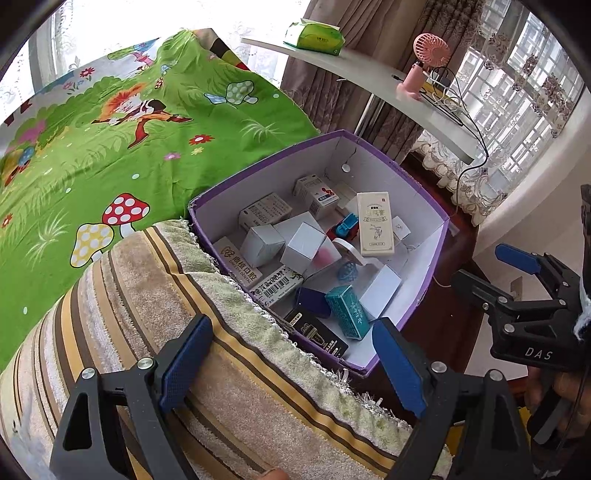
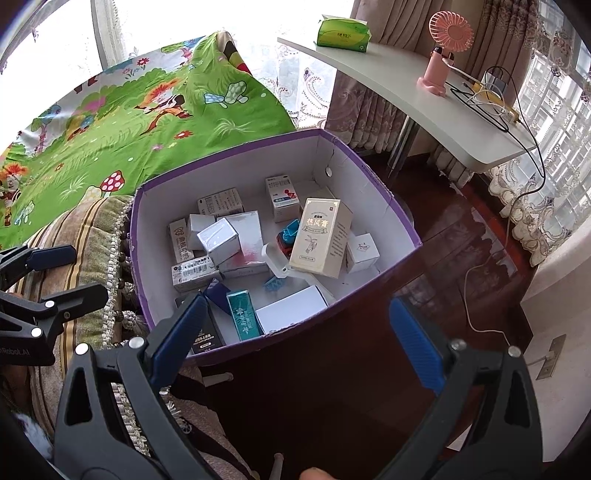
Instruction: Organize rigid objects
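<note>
The purple-walled cardboard box with a white inside [image 2: 373,173] is sitting open-topped beside a striped beige and brown fringed cushion [image 1: 229,369], with a green cartoon-printed bedsheet with mushrooms [image 1: 110,155] spreading behind both. The small rigid packages are all lying inside this box in a loose jumble. A tall cream carton with Chinese lettering [image 2: 319,236] is leaning tilted over a small red and blue toy vehicle [image 2: 288,236] and a small white cube box [image 2: 364,251]. Near the middle, a silvery white cube box [image 2: 218,240] is resting on other white cartons. Along the near wall, a teal narrow carton [image 2: 243,314] is lying between a black carton with gold print [image 2: 207,332] and a flat white box [image 2: 291,308]; a barcode-labelled white carton [image 2: 194,273] is lying just behind the black one.

The left tongs [image 1: 291,365] are hovering over the cushion's edge at the box's near corner, spread wide and gripping nothing. The right tongs [image 2: 295,339] are hanging above the box's near wall, likewise spread apart with nothing between the blue pads [image 2: 415,347].

Behind, a pale grey curved tabletop [image 2: 406,103] is carrying a pink handheld fan on a stand [image 2: 443,51], a green tissue pack [image 2: 343,33] and some tangled cables.
</note>
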A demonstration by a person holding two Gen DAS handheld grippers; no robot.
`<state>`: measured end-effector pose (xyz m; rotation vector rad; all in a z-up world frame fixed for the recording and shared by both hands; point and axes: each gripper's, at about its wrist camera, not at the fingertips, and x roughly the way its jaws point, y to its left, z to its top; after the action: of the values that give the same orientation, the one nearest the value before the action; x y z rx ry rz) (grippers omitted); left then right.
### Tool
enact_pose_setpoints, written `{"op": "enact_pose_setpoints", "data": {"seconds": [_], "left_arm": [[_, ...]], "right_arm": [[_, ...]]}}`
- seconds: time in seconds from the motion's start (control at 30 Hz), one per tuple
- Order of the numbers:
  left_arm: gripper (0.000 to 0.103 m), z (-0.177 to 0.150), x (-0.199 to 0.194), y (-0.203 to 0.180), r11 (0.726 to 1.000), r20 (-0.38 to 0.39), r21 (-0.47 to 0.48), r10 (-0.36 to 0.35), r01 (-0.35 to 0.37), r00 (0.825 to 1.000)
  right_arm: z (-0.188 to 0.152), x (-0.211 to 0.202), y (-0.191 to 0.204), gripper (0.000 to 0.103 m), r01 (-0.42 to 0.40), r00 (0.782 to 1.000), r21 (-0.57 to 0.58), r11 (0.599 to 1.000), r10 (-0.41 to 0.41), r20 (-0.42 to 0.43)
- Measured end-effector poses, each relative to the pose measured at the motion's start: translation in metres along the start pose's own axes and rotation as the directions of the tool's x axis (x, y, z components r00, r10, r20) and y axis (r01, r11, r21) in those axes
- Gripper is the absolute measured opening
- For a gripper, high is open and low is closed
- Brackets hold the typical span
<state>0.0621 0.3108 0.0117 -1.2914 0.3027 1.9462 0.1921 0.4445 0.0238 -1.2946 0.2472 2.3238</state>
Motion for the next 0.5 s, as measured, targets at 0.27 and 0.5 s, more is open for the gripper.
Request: {"op": "enact_pose_setpoints", "data": {"seconds": [0.27, 0.5], "left_arm": [[0.089, -0.0008, 0.0006, 0.0008, 1.000, -0.004, 0.006, 0.001, -0.001, 1.000], [0.089, -0.0007, 0.0006, 0.0009, 1.000, -0.004, 0.006, 0.001, -0.001, 1.000]], "right_arm": [[-0.0003, 0.0004, 0.0002, 0.100, -0.002, 1.000, -0.001, 1.000, 0.002, -0.003], [-0.0008, 0.0012, 0.0005, 0.100, -0.004, 1.000, 0.001, 1.000, 0.004, -0.007]]}}
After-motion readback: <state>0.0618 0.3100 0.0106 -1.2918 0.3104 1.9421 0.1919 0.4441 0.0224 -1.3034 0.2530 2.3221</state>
